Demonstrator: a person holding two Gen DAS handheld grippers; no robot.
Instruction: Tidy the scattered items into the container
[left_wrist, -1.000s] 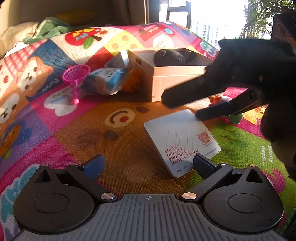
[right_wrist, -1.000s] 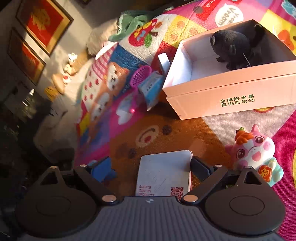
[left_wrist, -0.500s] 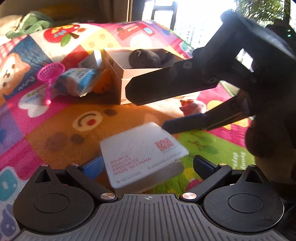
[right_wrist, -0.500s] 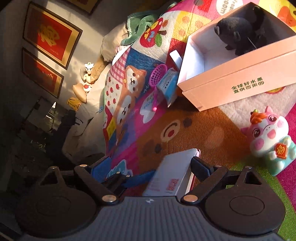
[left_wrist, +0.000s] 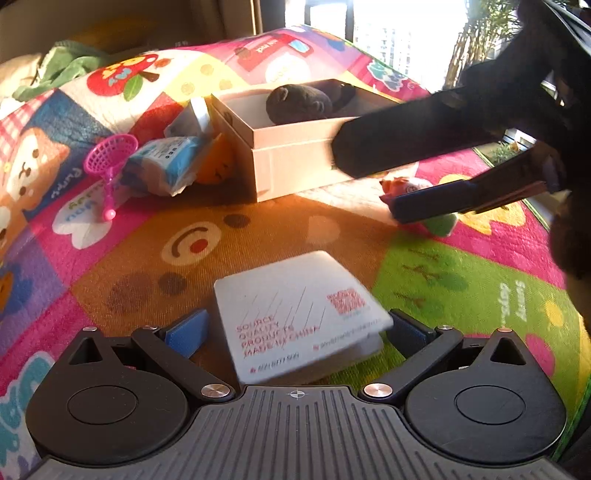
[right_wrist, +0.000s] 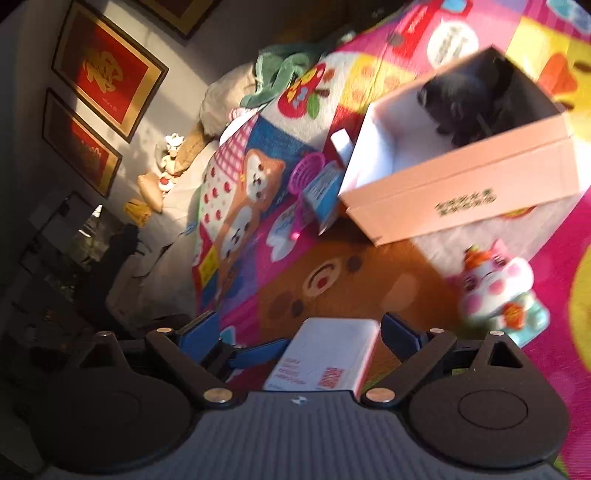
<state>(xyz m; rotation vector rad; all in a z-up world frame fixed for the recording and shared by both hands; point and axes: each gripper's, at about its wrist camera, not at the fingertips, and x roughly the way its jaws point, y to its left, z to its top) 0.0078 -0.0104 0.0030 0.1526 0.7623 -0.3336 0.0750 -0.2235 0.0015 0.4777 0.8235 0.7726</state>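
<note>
With both spread wide, left claw (left_wrist: 297, 332) straddles white packet (left_wrist: 299, 314).

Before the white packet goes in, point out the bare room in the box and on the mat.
The box is bare on its left half; the black plush fills the far right. The brown bear-face patch, between the white packet and the box, is open. Crowded: the box's left side, with the pink net and blue packet.

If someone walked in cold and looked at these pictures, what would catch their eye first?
Probably the white packet with red print, lying between the open fingers of the left gripper. Next comes the pink box on the cartoon play mat, with a black plush toy inside.
</note>
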